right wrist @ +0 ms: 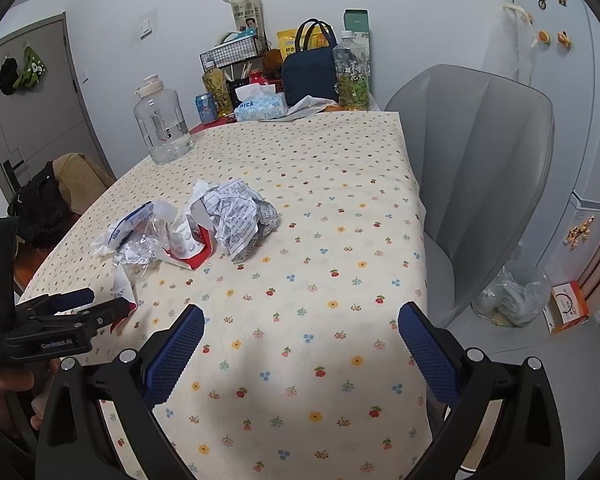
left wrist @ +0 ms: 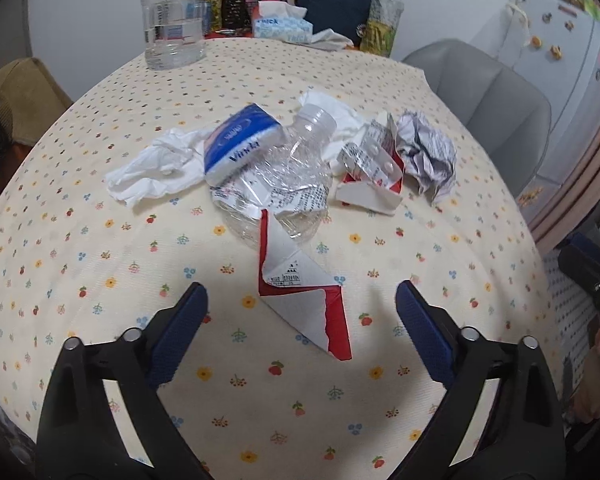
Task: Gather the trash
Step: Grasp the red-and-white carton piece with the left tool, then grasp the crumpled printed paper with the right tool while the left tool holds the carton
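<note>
Left wrist view: the left gripper (left wrist: 302, 300) hangs over a table (left wrist: 100, 208) covered by a flower-print cloth, its blue-padded jaws standing wide apart and pressing on nothing. A torn red-and-white carton scrap (left wrist: 300, 292) lies flat on the cloth between the two fingertips, reaching from just ahead of them back into the gap; neither pad touches it. Just beyond the scrap's far end lies a crushed clear plastic bottle (left wrist: 284, 172), with a blue-and-white tissue packet (left wrist: 236, 144) leaning on its left shoulder and a crumpled white tissue (left wrist: 152, 168) further left. Ahead and to the right of the claw sit a second red-and-white carton piece bearing a blister pack (left wrist: 370, 176), and, touching it on the right, a ball of printed paper (left wrist: 428, 156). Right wrist view: the right gripper (right wrist: 300, 332) is likewise spread open and empty above bare cloth near the table's edge, the trash pile well ahead and to its left. A grey chair (right wrist: 480, 168) stands to the right, beside the table.
</note>
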`<state>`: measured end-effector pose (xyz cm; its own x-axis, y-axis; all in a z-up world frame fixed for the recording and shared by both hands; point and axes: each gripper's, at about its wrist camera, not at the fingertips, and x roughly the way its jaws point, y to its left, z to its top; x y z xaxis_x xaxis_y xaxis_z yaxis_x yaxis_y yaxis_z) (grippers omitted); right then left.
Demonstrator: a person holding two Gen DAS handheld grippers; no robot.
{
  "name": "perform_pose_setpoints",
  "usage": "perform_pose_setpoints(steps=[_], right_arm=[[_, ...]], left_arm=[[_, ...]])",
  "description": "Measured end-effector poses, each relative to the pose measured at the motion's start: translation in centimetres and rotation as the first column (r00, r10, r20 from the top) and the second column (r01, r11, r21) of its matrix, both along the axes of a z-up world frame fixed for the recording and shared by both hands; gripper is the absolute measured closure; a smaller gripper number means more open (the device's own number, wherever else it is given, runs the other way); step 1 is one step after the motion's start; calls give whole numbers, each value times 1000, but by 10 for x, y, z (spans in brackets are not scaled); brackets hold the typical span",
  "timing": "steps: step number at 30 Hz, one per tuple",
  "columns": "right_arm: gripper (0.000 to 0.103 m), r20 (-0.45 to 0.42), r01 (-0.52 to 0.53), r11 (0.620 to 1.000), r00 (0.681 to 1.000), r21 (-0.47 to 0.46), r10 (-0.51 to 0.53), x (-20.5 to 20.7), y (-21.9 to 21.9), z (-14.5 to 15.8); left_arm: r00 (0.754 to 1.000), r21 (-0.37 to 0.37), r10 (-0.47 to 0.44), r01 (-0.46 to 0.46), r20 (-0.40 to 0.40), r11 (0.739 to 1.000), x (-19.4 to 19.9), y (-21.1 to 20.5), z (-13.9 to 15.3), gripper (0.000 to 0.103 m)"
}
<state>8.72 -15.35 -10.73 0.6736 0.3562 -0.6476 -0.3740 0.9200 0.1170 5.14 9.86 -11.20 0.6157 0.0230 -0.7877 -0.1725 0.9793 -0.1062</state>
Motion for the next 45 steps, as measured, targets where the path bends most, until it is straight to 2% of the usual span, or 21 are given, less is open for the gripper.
perform_pose_setpoints(steps=[2,7,9,18,23,27,34,39,41,43,45], right_arm=[[8,-8,4,1000,1000,2,-4,2,-1,-2],[8,-22,10,1000,1000,7,-9,5,-2,-6],[8,-25,5,1000,1000,5,-4,5,0,-8],[8,-6,-37,999,999,-4,37,11,17,-1],[24,-46,-95,995,994,20,95,27,31,3],[25,-52,-125,992,991,20,126,41,49,5],[25,-38,-139,990,990,13,139,65,73,5],[26,-84,-130,991,988,10,131,90,87,-8],[36,-94,-146,989,985,-1,145,94,93,-13],[87,-145,-176,984,974,-18,171,99,100,-21],[90,-150,-174,985,974,-5,172,98,98,-22]], left_arm=[[999,26,-27,27,-30,999,5,-4,-3,27],[997,87,-47,52,-56,995,8,-6,-4,43],[997,101,-51,56,-53,993,8,-7,-4,57],[1000,29,-30,30,1,999,0,5,7,58],[998,19,2,-3,64,1000,-4,12,25,58],[995,8,28,-29,100,1000,-4,18,34,58],[991,1,79,-80,104,997,0,31,36,58],[985,-14,121,-120,120,993,-5,43,40,58],[985,-16,128,-127,117,992,-5,47,39,58],[984,-20,134,-133,116,991,-4,49,40,58],[984,-19,133,-131,121,991,-4,49,41,58]])
